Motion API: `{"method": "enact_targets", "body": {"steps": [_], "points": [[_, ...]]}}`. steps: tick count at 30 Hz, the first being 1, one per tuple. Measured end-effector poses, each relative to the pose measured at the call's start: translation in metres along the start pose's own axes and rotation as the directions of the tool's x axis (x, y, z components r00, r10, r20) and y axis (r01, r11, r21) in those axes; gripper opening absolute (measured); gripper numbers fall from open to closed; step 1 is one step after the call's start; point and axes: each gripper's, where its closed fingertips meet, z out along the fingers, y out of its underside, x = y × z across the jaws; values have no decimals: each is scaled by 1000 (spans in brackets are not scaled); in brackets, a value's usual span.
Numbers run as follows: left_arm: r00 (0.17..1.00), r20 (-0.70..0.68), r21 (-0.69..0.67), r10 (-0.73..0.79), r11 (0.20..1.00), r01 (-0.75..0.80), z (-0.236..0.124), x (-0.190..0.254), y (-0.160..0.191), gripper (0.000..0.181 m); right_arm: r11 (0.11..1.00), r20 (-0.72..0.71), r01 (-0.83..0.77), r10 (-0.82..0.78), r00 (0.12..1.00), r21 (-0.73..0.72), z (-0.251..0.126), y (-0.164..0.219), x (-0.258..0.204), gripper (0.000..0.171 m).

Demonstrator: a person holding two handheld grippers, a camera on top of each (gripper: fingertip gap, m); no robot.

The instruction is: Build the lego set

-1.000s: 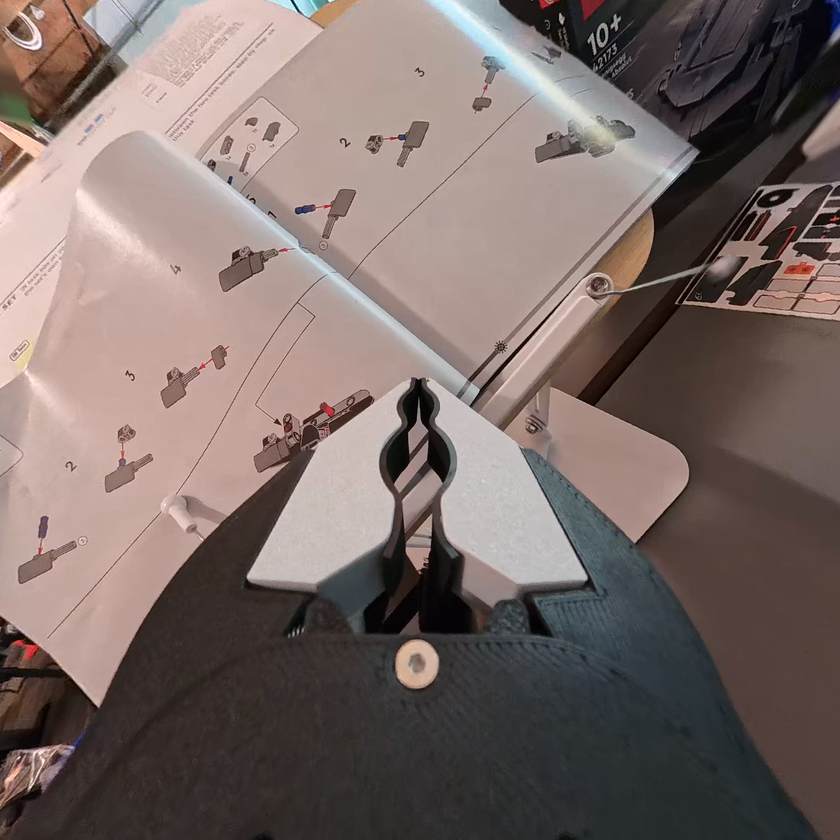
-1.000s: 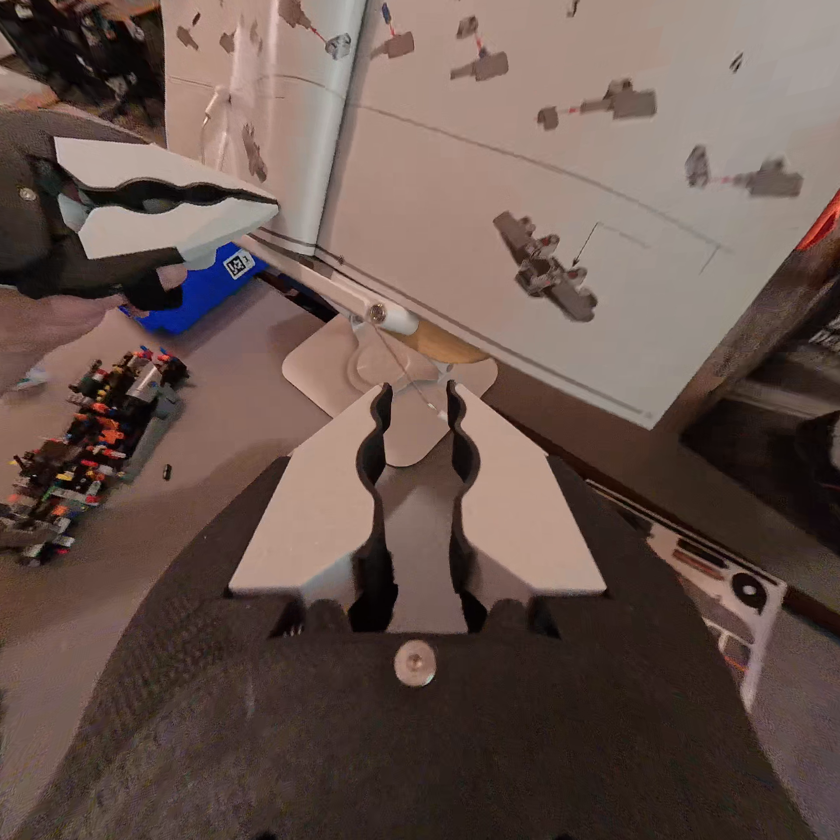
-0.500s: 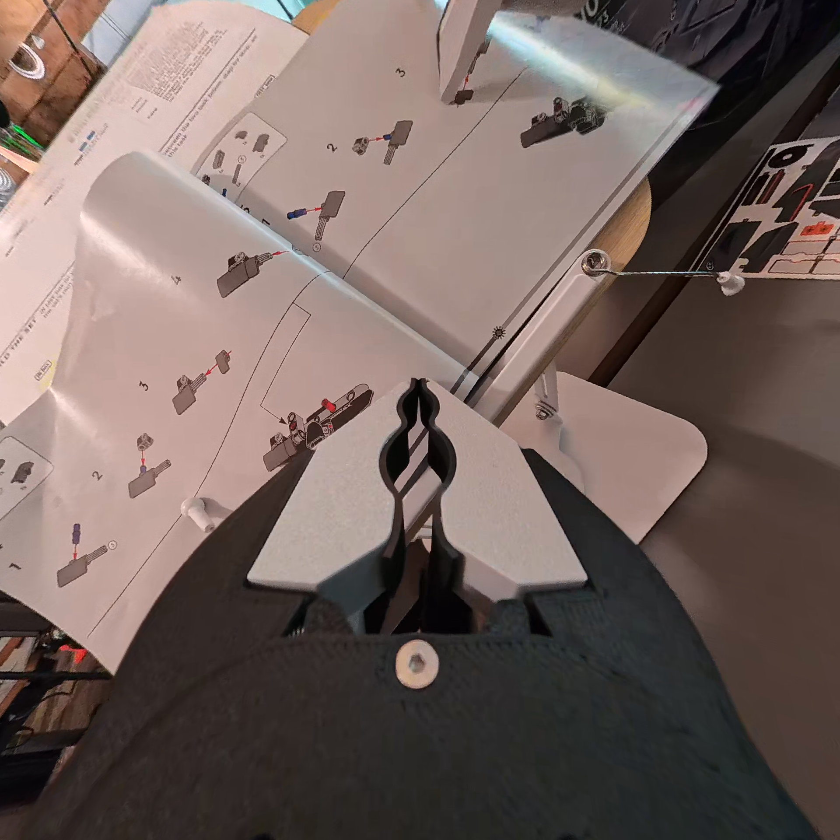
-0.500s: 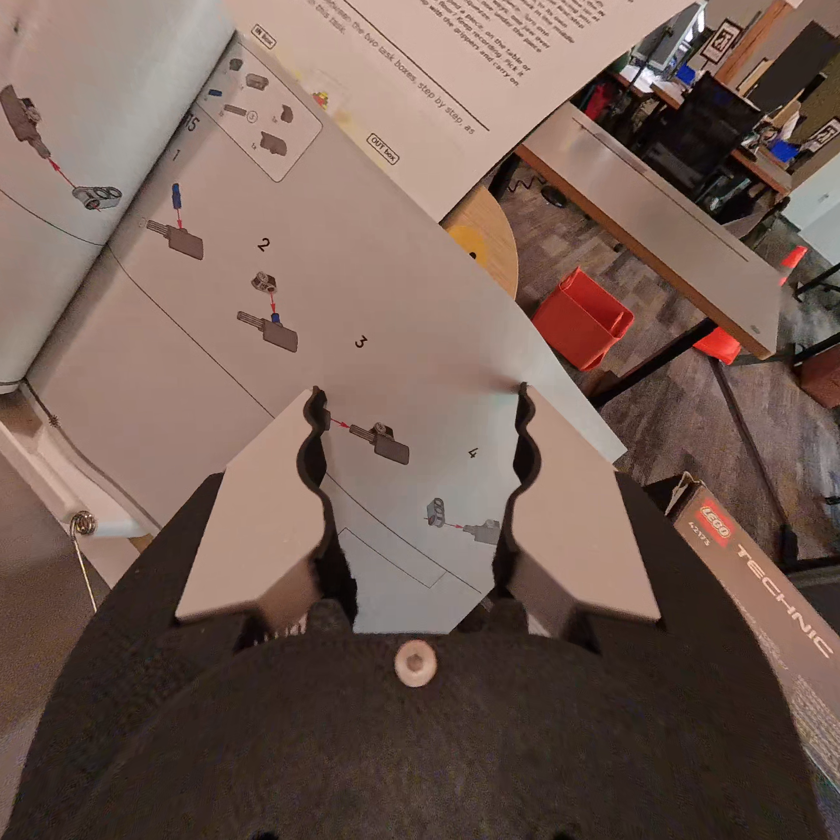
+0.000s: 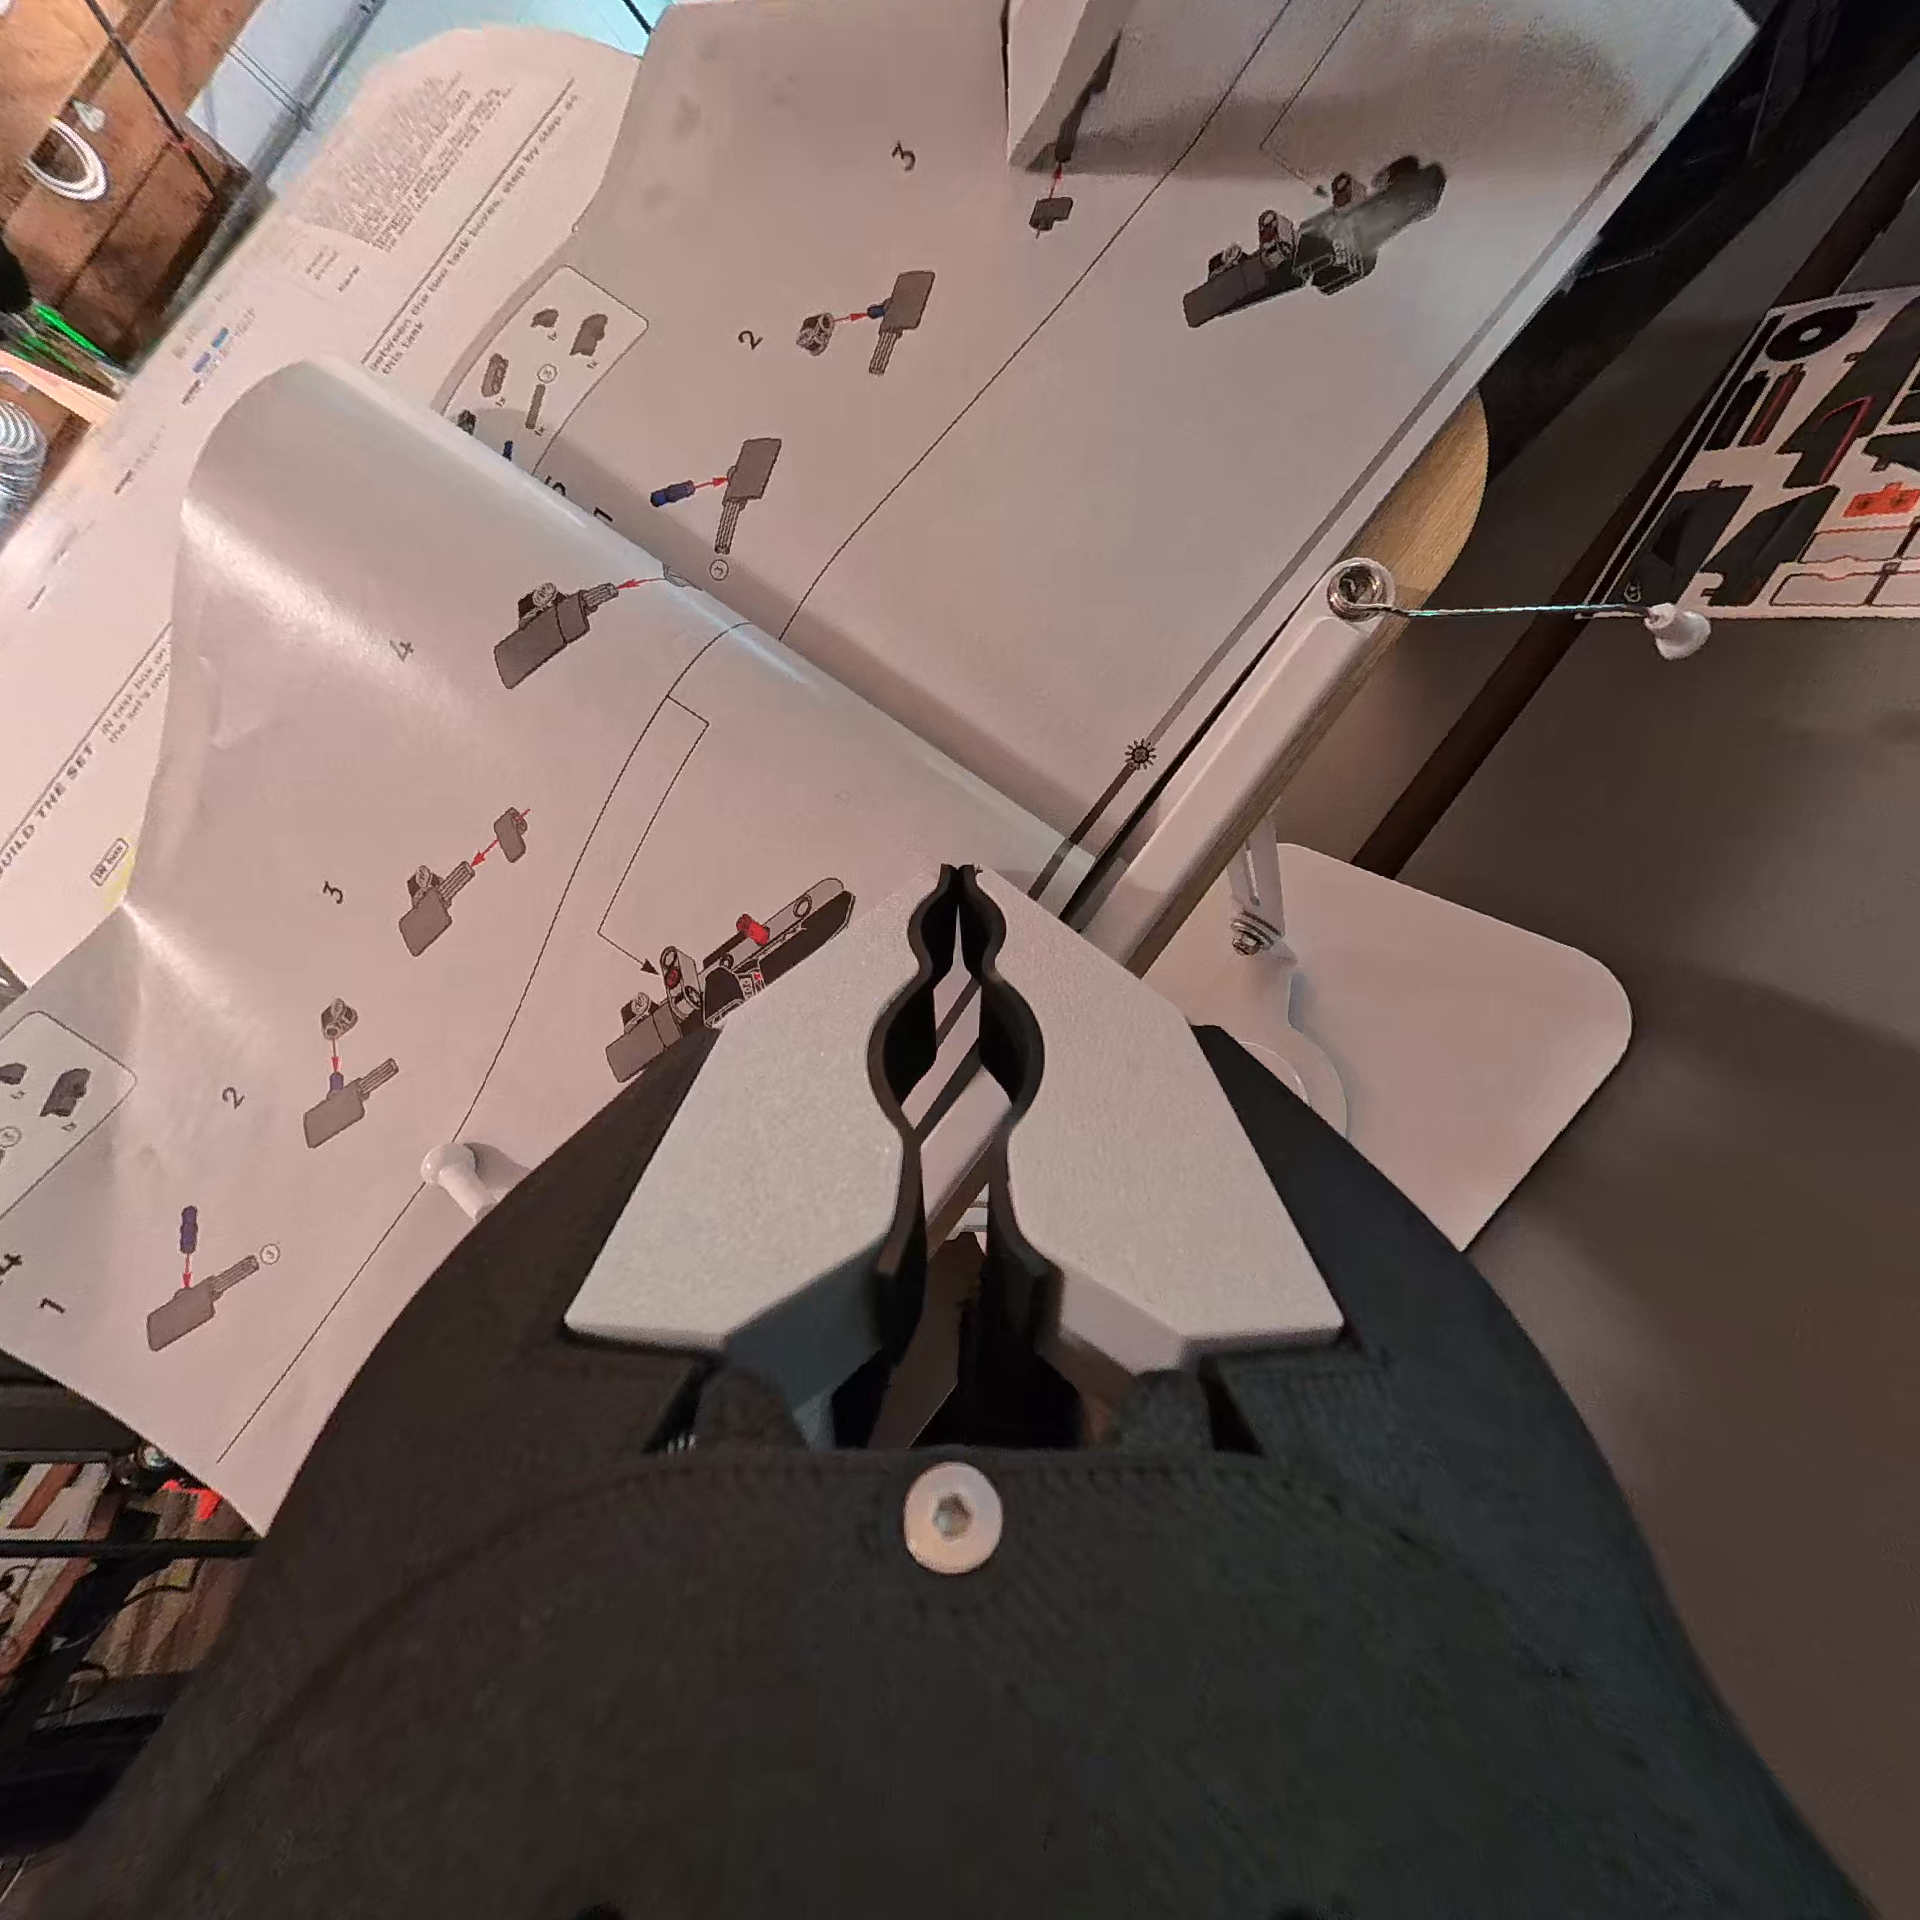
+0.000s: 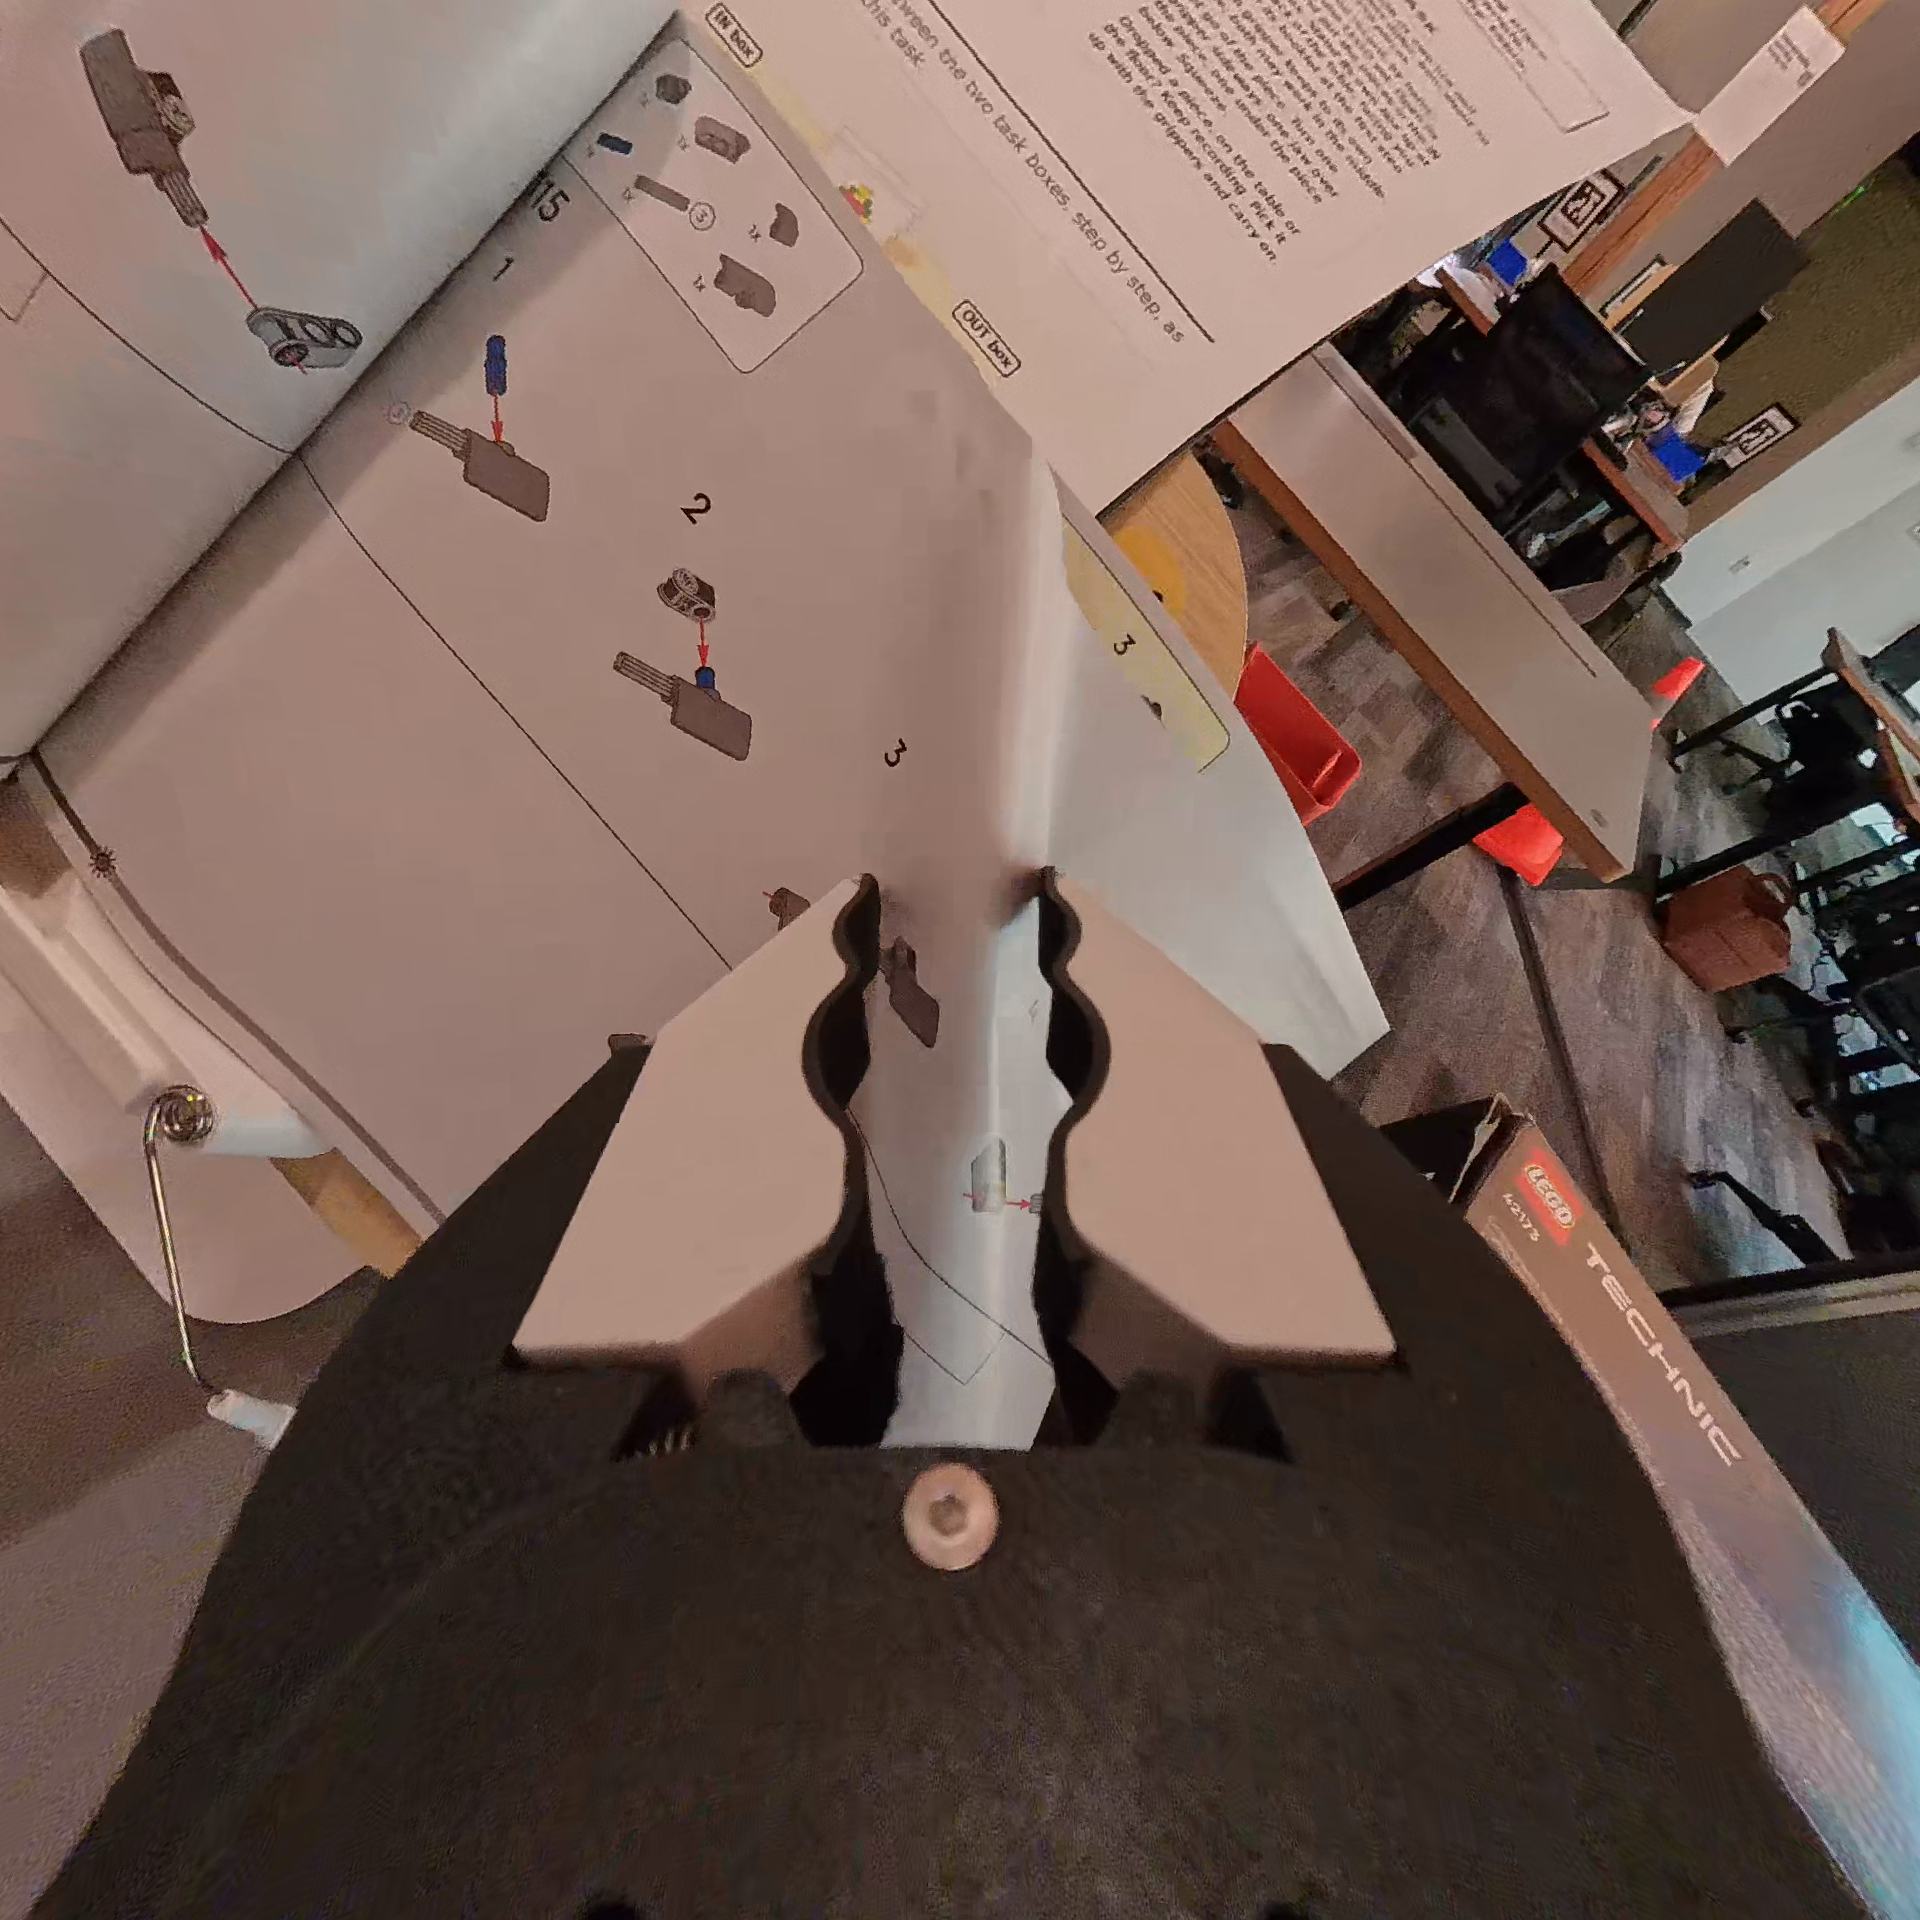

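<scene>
**Right claw around the booklet's page edge, left claw closed and empty**

In the right wrist view, lowest in the frame, the right gripper [image 6: 954, 904] has its jaws apart with the buckled outer edge of a page lying in the gap; whether the pads touch the paper cannot be told. That page belongs to the instruction booklet [image 6: 436, 644], the only part of the set's material close at hand, filling the centre and left of the frame on a white stand [image 6: 114, 1039]. A thin wire with a white cap [image 6: 244, 1415] hangs from the stand's lower left corner. At the right edge lies the set's box [image 6: 1621, 1340]. Behind the booklet, top centre, is a printed sheet [image 6: 1195, 135]; beyond it, upper right, an orange bin [image 6: 1299, 748] on the floor under a long table [image 6: 1455, 582].

In the left wrist view the left gripper [image 5: 961, 883] sits at centre with its tips together, gripping nothing. Just past it is the stand's white base plate [image 5: 1455, 1039], then the open booklet [image 5: 416, 790] across the left and top. A sticker sheet [image 5: 1829, 447] lies on the grey table [image 5: 1714, 883] at the right edge. One finger of the right gripper [image 5: 1049, 83] shows at the top centre against the page.
</scene>
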Motion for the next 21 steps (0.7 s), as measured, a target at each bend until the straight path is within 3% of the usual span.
{"method": "enact_targets", "body": {"steps": [4, 9, 14, 21], "points": [[1000, -2, 2, 1, 1000, -1, -1, 1, 0, 0, 997, 28, 79, -79, 997, -3, -5, -1, -15, 0], [1000, 0, 4, 1, 1000, -1, -1, 1, 0, 0, 999, 215, 28, -23, 976, -20, -28, -17, -43, 0], [1000, 9, 22, -24, 999, 23, -5, 0, -2, 0, 978, 518, -208, 194, 833, -32, -49, -68, -87, 0], [986, -35, 146, -160, 976, 164, -41, 1, -17, 57, 894, 585, -446, 343, 735, 36, -25, -132, -108, 0]]}}
